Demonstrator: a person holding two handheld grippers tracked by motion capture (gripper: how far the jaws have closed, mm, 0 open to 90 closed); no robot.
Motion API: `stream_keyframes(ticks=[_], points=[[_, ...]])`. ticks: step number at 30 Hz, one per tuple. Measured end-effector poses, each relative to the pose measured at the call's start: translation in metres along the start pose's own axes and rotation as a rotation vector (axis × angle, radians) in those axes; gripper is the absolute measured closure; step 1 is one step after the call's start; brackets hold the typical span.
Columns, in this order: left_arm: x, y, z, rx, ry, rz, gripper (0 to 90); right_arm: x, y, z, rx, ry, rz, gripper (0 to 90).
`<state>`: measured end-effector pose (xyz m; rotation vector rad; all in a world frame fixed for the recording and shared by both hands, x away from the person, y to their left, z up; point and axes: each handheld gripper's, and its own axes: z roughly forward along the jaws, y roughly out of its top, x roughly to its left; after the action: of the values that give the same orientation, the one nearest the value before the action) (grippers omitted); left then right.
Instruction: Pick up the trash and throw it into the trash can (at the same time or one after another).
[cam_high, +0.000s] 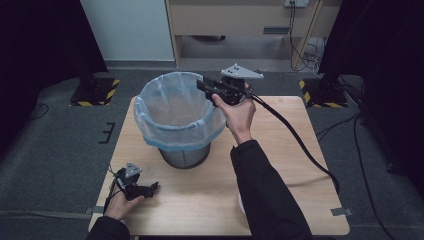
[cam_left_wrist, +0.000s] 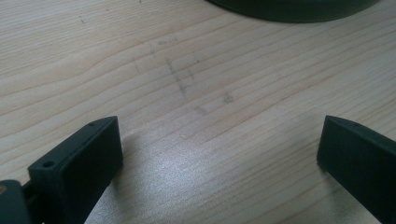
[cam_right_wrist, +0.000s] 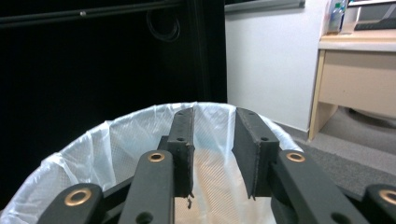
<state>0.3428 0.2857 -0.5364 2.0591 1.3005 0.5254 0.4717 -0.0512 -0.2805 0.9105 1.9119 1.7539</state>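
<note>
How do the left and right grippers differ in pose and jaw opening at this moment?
The left gripper lies low on the table, near its front left corner; the right gripper is held up over the bin. The left one's jaws stand wide apart; the right one's show a narrower gap. Both have nothing between their jaws.

Dim room with dark corners; soft overhead glare on the desk, whose near grain is slightly blurred.

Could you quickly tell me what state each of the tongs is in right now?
Left tongs: open wide, empty, low over the table.
Right tongs: partly open, nothing between them, over the lined bin.
</note>
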Motion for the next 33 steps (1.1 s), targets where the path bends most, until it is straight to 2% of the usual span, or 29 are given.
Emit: stream_keyframes(ticks=[3, 8, 9, 10, 13, 14, 18, 19, 22, 29, 30, 31, 33], points=[[0.000, 0.000, 0.000, 0.000, 0.000, 0.000, 0.0, -0.003, 0.009, -0.012, -0.029, -0.007, 0.003, 64.7], [0.000, 0.000, 0.000, 0.000, 0.000, 0.000, 0.0, -0.009, 0.023, -0.043, -0.047, -0.057, -0.058, 58.9], [0.000, 0.000, 0.000, 0.000, 0.000, 0.000, 0.0, -0.011, 0.025, -0.050, -0.061, -0.057, -0.047, 57.8], [0.000, 0.000, 0.000, 0.000, 0.000, 0.000, 0.0, -0.011, 0.025, -0.050, -0.061, -0.057, -0.047, 57.8], [0.000, 0.000, 0.000, 0.000, 0.000, 0.000, 0.0, -0.021, 0.025, -0.071, -0.072, -0.083, -0.048, 56.4], [0.000, 0.000, 0.000, 0.003, 0.000, 0.003, 0.0, -0.026, 0.023, -0.084, -0.072, -0.096, -0.043, 55.8], [0.000, 0.000, 0.000, 0.002, 0.000, 0.002, 0.0, -0.035, 0.016, -0.109, -0.071, -0.115, -0.045, 55.2], [0.000, 0.000, 0.000, 0.002, 0.000, 0.002, 0.0, -0.035, 0.016, -0.109, -0.071, -0.115, -0.045, 55.2], [0.000, 0.000, 0.000, 0.001, 0.000, 0.001, 0.0, -0.040, 0.000, -0.133, -0.043, -0.142, -0.051, 55.1], [-0.001, 0.000, 0.000, 0.002, 0.001, 0.001, 0.0, -0.050, -0.037, -0.163, 0.009, -0.161, -0.011, 53.3], [-0.001, 0.000, 0.000, 0.002, 0.001, 0.001, 0.0, -0.050, -0.037, -0.163, 0.009, -0.161, -0.011, 53.3], [-0.001, 0.000, 0.000, 0.002, 0.002, 0.000, 0.0, -0.052, -0.051, -0.172, 0.018, -0.173, 0.005, 52.5], [-0.001, 0.000, 0.000, 0.002, 0.002, 0.001, 0.0, -0.053, -0.063, -0.180, 0.031, -0.177, 0.012, 52.0]])
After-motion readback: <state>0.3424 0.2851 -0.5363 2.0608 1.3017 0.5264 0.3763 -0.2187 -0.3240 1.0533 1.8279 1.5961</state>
